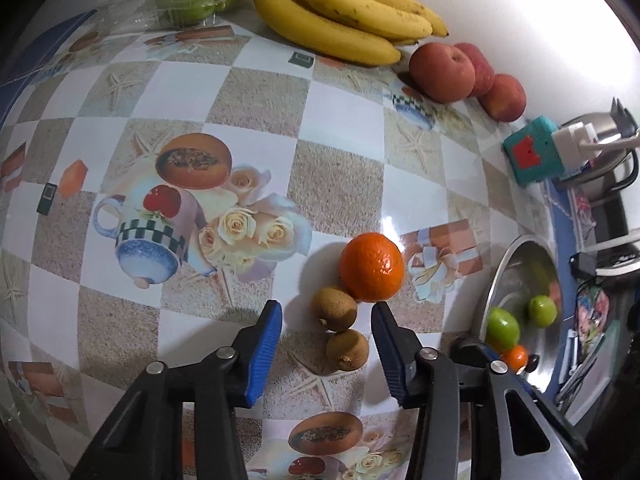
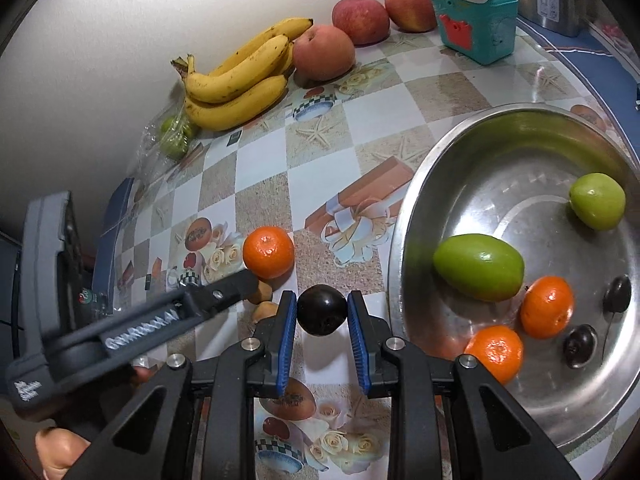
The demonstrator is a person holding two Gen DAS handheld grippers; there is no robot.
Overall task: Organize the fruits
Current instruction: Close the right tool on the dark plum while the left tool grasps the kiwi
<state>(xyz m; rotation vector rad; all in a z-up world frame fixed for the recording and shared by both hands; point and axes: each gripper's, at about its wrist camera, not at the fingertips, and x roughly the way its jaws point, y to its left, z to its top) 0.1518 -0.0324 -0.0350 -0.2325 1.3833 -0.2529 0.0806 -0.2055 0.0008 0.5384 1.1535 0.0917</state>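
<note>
— Blue-padded, black-framed right gripper pinching a small, dark, glossy round fruit between both pads, jaws drawn in close on it. Hovering over the checked, flower-printed tablecloth, off the cloth or just on it: cannot tell.

— And lying which way from the goal?

— Sitting just left of the rim of the wide, shallow stainless-steel bowl. Bowl spreading out to the right and a little ahead. Already holding two green oval fruits, two small orange mandarins and two more dark round fruits.

— So, calling for a short carry rightward over the rim?

— Probably. Needing a lift first, judging by the raised rim, then a drop onto bare steel near the bowl's middle, clear of the nearer green fruit.

— Left gripper doing what?

— Gaping wide, gripping nothing. Straddling two small brown, fuzzy oval fruits, one between the pads, the other nearer the wrist. Round orange mandarin resting just beyond, touching the farther brown fruit and close to the right pad tip.

— Nearer arm for those?

— Left, plainly; bowl lying well off to its right.

— Farther out?

— Yellow banana bunch and three red apples lining the wall, well apart from both grippers.
</note>
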